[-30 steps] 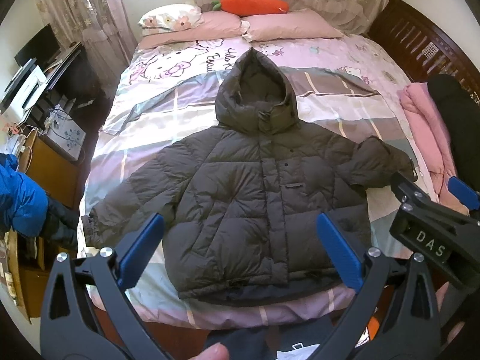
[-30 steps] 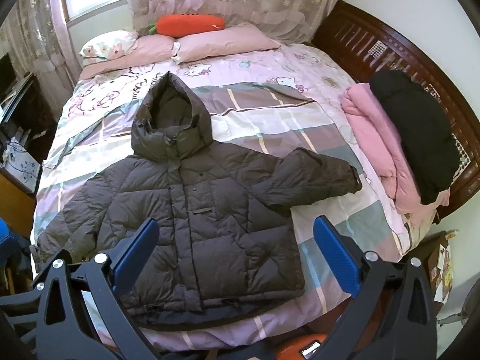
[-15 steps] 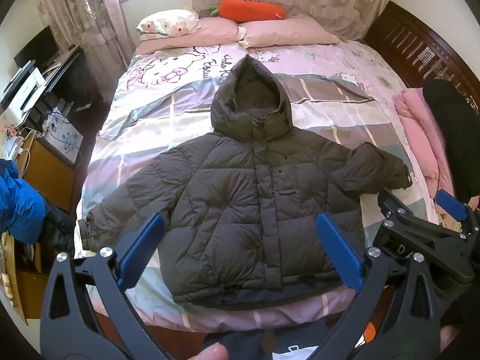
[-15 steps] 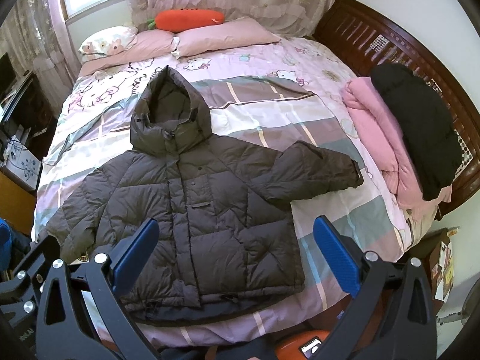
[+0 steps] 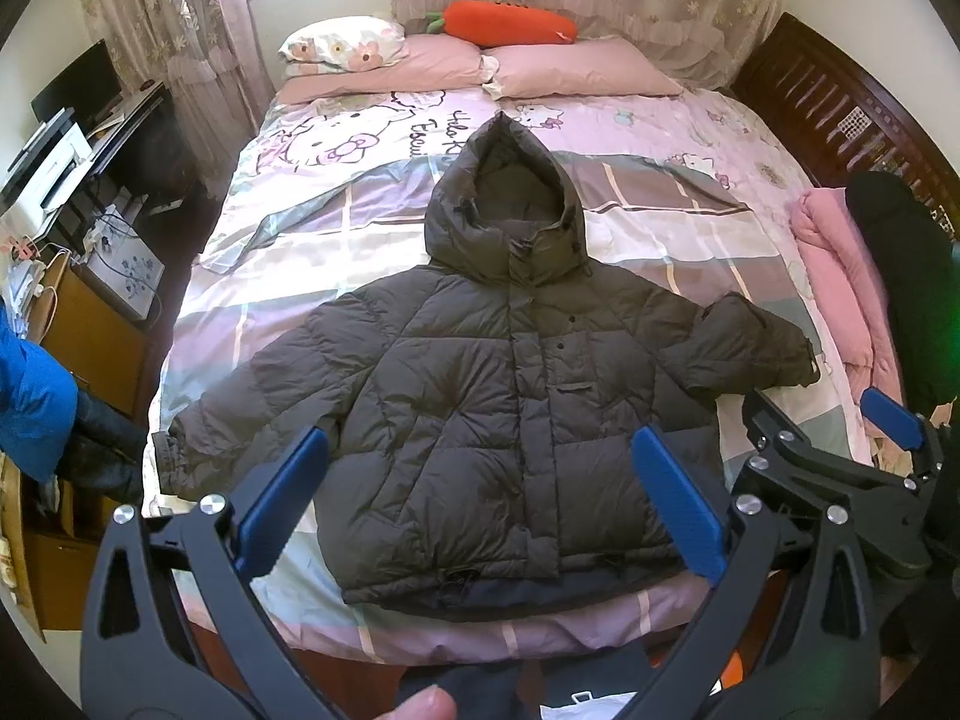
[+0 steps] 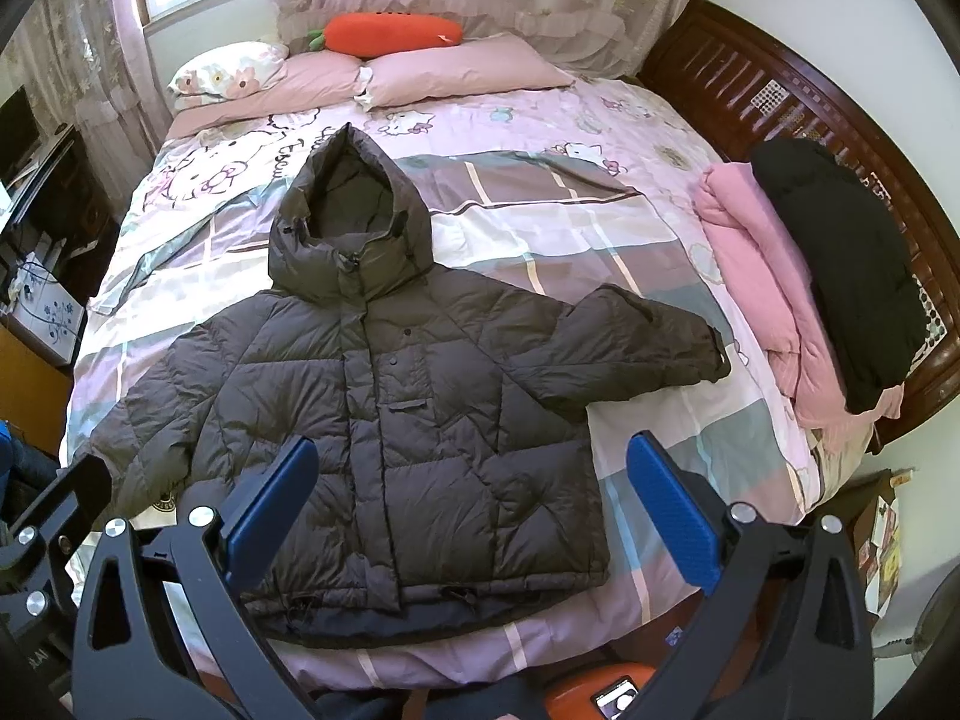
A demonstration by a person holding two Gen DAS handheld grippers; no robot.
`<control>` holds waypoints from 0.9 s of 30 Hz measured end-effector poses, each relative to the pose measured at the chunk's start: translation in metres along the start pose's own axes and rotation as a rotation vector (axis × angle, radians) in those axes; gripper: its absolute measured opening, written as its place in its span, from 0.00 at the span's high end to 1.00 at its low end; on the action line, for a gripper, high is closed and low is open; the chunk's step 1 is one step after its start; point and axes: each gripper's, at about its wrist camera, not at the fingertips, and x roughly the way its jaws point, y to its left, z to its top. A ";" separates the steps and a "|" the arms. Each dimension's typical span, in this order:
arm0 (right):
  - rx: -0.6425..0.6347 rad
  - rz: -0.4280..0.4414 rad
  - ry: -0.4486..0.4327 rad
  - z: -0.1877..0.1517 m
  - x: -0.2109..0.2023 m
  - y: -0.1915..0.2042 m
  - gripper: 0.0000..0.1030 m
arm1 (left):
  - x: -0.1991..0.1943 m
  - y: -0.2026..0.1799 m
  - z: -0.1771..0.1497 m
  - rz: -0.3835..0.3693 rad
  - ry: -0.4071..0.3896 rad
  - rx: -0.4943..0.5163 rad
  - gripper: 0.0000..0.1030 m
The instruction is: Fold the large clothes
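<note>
The dark hooded puffer jacket [image 5: 510,396] lies flat, front up, on the bed [image 5: 660,138], sleeves spread, hem toward you. Your left gripper [image 5: 480,504] and right gripper [image 6: 474,504] hover above the hem, clear of the fabric. Both have their jaws spread wide and hold nothing.

A jacket [image 6: 384,420] lies on the bed [image 6: 600,240], pillows [image 6: 456,69] behind it.

Left gripper [image 5: 480,504] and right gripper [image 6: 471,501] — both spread wide, side by side, holding nothing
</note>
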 end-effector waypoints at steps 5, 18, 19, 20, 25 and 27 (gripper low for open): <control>0.000 0.001 -0.001 0.000 0.000 0.000 0.01 | 0.001 -0.001 0.000 0.002 0.000 0.003 0.02; -0.012 0.010 -0.021 0.001 -0.007 -0.001 0.01 | -0.003 -0.019 0.008 -0.044 -0.008 -0.010 0.02; -0.016 0.008 -0.025 0.002 -0.009 -0.001 0.01 | -0.003 -0.022 0.008 -0.046 -0.005 -0.010 0.02; -0.020 0.004 -0.029 0.001 -0.009 0.000 0.01 | -0.003 -0.025 0.008 -0.050 -0.002 -0.012 0.02; -0.023 0.010 -0.027 0.001 -0.011 -0.002 0.01 | -0.008 -0.020 0.008 -0.066 -0.017 -0.008 0.02; -0.025 0.008 -0.030 0.001 -0.012 -0.002 0.01 | -0.011 -0.013 0.006 -0.070 -0.028 -0.008 0.02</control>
